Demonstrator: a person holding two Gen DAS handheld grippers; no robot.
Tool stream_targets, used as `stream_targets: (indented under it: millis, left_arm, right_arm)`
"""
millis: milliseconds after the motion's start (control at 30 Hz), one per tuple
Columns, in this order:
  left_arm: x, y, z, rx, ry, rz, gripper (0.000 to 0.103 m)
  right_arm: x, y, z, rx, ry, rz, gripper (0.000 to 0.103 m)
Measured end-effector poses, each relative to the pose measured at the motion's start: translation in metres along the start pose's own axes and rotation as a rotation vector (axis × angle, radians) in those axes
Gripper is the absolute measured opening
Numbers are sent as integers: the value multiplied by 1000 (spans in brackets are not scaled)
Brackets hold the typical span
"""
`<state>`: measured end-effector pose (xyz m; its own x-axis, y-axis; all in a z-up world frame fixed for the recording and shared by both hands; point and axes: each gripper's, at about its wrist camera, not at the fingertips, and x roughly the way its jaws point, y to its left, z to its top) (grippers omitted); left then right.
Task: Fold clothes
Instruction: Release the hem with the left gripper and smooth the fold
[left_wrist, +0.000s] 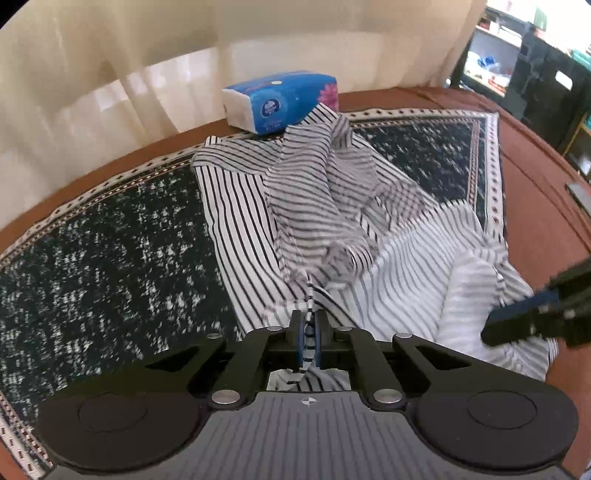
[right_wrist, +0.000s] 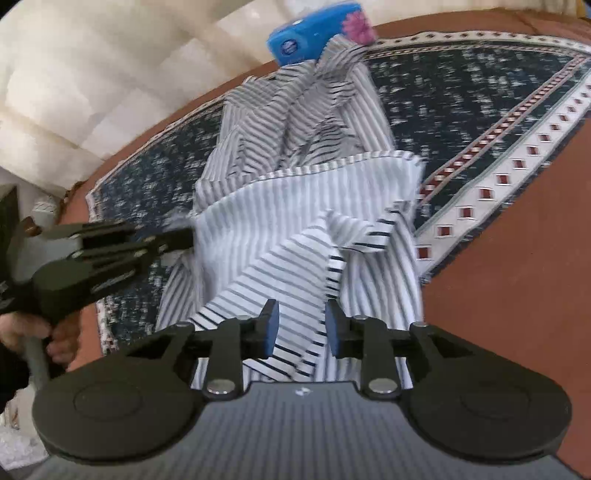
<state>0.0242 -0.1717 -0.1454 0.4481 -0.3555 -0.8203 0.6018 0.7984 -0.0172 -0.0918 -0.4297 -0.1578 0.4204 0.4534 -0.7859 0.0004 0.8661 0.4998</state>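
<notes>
1. The left hand-held gripper (left_wrist: 308, 328) is pinching an edge of the striped shirt (left_wrist: 317, 206), which lies rumpled ahead of it on the patterned cloth (left_wrist: 110, 258).
2. The right hand-held gripper (right_wrist: 300, 328) is spread over a fold.
3. Likely next: clamp, then fold over.

Black linkage fingers (right_wrist: 269, 325), blue pads, silver rivets, ribbed grey housing
</notes>
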Motion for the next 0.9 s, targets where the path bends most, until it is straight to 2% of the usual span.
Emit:
stream_targets:
  millis: [67, 133, 233, 300, 400, 567, 700, 800, 900]
  left_arm:
    - [1, 6, 5, -38, -17, -19, 23]
    - [1, 10, 10, -64, -30, -20, 27]
    - [-5, 19, 13, -95, -46, -7, 27]
    - [-14, 27, 12, -117, -52, -12, 27]
    - [-28, 35, 2, -122, -28, -54, 27]
    - [-37, 32, -29, -130, 58, -104, 32]
    - [-38, 34, -48, -176, 113, -110, 37]
    - [-43, 43, -57, -247, 127, -132, 41]
    - [-46, 47, -65, -277, 138, -148, 43]
  right_arm:
    - [1, 2, 5, -8, 0, 37, 14]
    - [-1, 5, 12, -24, -25, 41, 13]
    - [-7, 7, 22, -26, -67, 26, 13]
    - [-16, 9, 23, -48, -75, 3, 18]
    - [-18, 10, 16, -79, -42, -30, 27]
    - [-13, 12, 5, -103, -5, -68, 27]
    - [-6, 8, 8, -87, 1, -91, 27]
    - [-6, 10, 9, -109, 7, -113, 27]
    - [-5, 8, 9, -103, 20, -106, 26]
